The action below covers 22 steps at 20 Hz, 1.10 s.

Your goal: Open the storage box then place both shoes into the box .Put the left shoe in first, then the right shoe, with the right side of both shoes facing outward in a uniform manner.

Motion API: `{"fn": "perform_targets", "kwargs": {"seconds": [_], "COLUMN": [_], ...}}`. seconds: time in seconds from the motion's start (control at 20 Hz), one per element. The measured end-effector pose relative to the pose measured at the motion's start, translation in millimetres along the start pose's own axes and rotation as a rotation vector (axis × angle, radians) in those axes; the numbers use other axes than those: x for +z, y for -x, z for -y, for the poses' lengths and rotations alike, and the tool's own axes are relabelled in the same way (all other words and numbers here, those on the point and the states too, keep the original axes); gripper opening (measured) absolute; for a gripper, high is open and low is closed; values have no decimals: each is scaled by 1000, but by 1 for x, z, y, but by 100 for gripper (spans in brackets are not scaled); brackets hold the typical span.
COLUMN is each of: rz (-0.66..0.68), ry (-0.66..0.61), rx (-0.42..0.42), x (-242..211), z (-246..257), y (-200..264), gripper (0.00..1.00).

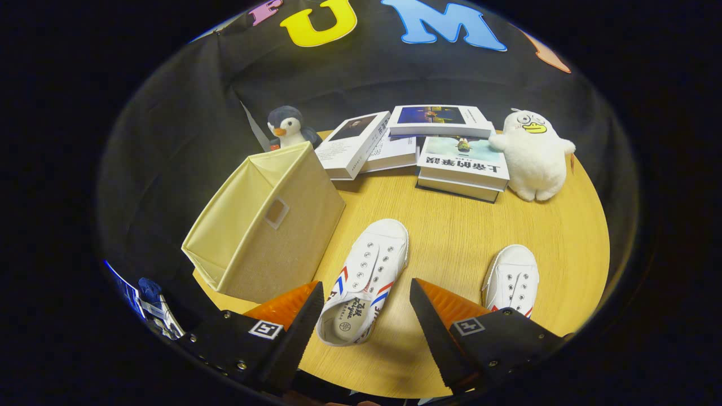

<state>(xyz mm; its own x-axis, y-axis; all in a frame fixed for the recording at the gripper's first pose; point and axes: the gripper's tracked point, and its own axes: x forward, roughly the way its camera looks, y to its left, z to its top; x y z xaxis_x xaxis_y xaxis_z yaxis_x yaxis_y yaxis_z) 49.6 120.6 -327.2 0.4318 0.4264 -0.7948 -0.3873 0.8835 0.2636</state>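
A beige fabric storage box point(265, 223) stands on the round wooden table point(462, 237), to the left of and beyond my left finger, its lid flap lying shut. One white canvas shoe point(366, 279) with red and blue stripes lies between my fingers, heel toward me and toe pointing away. The second white shoe point(512, 279) lies just beyond my right finger, partly hidden by it. My gripper point(366, 304) is open and hovers above the near shoe's heel, with no contact visible.
Several books point(428, 149) are stacked at the far side of the table. A penguin plush point(287, 127) stands behind the box. A white duck plush point(533, 155) sits at the far right by the books.
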Motion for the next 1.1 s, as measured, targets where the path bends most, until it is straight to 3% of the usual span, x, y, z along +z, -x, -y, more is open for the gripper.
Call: {"fn": "perform_targets", "kwargs": {"seconds": [0.6, 0.85, 0.9, 1.05, 1.1], "rz": [-198, -271, -274, -291, -294], "ry": [55, 66, 37, 14, 22], "rx": [-79, -132, -123, -75, -60], "x": [-50, -59, -59, -57, -57], "z": [18, 36, 36, 29, 26], "y": [-52, -70, -73, -79, -80], "gripper": [90, 83, 74, 73, 58]}}
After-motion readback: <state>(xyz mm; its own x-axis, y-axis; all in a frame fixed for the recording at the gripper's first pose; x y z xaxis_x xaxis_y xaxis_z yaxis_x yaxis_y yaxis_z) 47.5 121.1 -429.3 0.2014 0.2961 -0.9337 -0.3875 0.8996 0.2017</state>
